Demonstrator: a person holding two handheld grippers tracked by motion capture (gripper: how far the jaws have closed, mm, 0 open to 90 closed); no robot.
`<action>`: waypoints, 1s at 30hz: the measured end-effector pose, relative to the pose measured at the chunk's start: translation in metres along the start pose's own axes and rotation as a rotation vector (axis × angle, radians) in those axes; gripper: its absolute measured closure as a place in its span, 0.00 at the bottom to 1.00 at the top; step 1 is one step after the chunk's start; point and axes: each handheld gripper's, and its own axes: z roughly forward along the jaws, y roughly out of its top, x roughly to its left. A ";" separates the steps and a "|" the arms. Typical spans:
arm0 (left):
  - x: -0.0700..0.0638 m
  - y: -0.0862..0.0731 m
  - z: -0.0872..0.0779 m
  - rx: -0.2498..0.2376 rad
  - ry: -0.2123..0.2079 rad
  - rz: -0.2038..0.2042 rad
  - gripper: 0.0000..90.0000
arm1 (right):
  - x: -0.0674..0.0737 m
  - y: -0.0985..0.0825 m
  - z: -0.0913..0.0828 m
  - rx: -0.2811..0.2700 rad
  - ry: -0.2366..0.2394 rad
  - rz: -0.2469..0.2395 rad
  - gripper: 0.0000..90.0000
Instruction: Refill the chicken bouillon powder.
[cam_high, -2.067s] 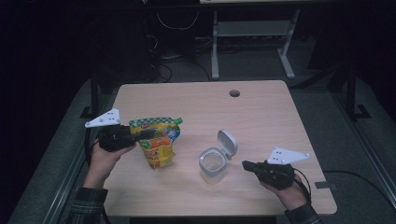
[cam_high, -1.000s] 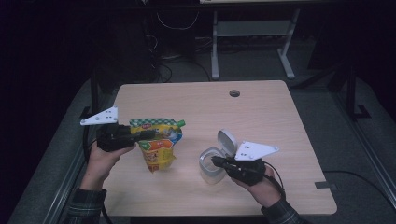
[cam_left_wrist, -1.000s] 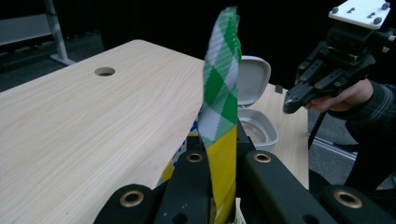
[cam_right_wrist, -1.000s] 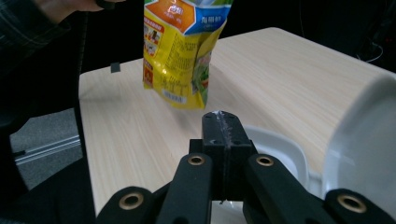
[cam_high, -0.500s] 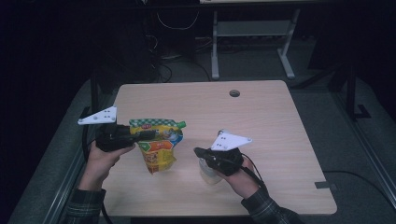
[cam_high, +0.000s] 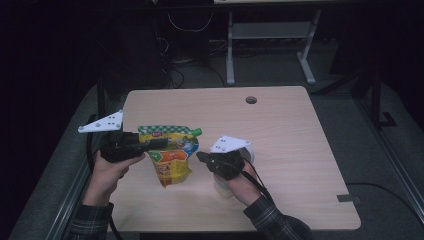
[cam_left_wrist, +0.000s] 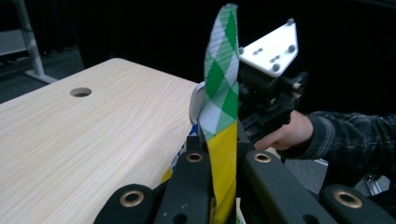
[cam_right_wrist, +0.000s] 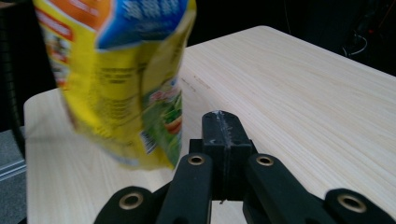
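A yellow snack pouch (cam_high: 170, 159) with a green checked top and a green cap hangs above the wooden table (cam_high: 280, 125). My left gripper (cam_high: 159, 144) is shut on its top edge. In the left gripper view the checked strip of the pouch (cam_left_wrist: 223, 84) stands pinched between the black jaws of the left gripper (cam_left_wrist: 224, 145). My right gripper (cam_high: 200, 156) is shut and empty, its tip just right of the pouch. In the right gripper view the pouch (cam_right_wrist: 126, 70) hangs close ahead on the left of the right gripper (cam_right_wrist: 223, 125).
A white lidded container (cam_high: 248, 150) sits on the table behind my right hand, largely hidden by it. A round cable hole (cam_high: 251, 100) lies near the far edge. Beyond the table stand a white desk frame (cam_high: 230, 50) and dark floor.
My right gripper has travelled left across the table, from beside the white container to just right of the pouch. The left gripper and the pouch have hardly moved.
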 end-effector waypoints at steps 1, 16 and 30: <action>-0.001 0.001 0.000 -0.003 -0.003 0.000 1.00 | 0.000 0.001 0.002 -0.006 -0.002 0.000 1.00; -0.008 0.015 0.001 -0.016 -0.015 0.026 1.00 | 0.017 0.006 0.014 -0.040 -0.010 0.029 1.00; -0.012 0.024 -0.008 -0.007 -0.003 0.036 1.00 | 0.041 0.007 0.028 -0.075 -0.018 0.002 1.00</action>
